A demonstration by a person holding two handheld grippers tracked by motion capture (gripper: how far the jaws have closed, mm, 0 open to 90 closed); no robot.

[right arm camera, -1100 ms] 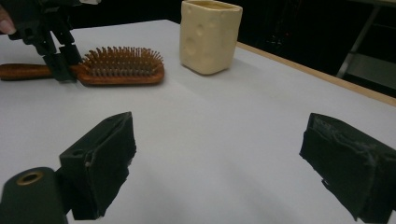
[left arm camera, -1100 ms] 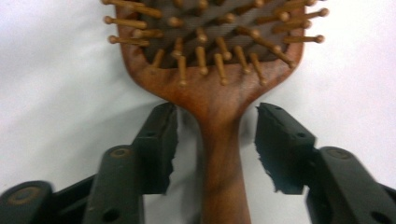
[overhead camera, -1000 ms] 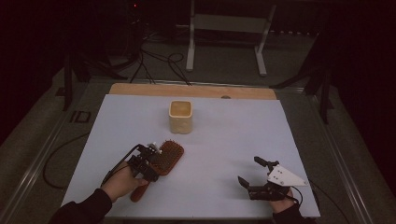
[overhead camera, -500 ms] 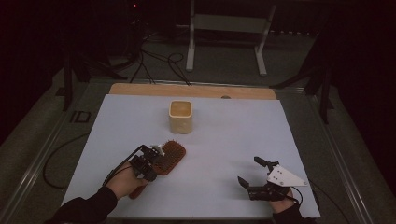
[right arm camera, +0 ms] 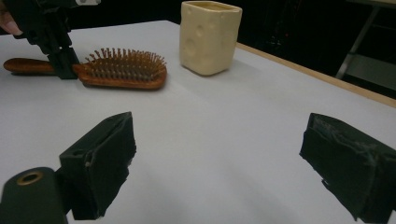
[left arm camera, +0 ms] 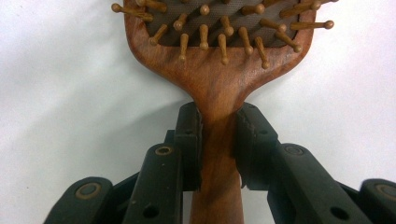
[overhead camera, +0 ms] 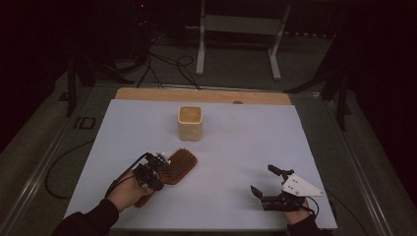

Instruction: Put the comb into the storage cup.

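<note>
Dark room all around, with cables on the floor and a metal stand (overhead camera: 238,39) behind the white counter (overhead camera: 236,147), which has a wooden strip along its far edge. Using the cream cup (overhead camera: 190,123) as the landmark: it stands upright at the middle of the counter's far half, a squarish thing with round dimples on its sides. Down and left of the cup lies the wooden hairbrush (overhead camera: 178,164), bristles up, flat on the counter, head pointing toward the cup. The left gripper (overhead camera: 153,173) is pinching the brush handle right where it narrows below the head, jaws pressed onto both sides. Well off to the cup's lower right, the right gripper (overhead camera: 268,183) sits low near the counter's front edge with jaws spread wide, holding nothing.
</note>
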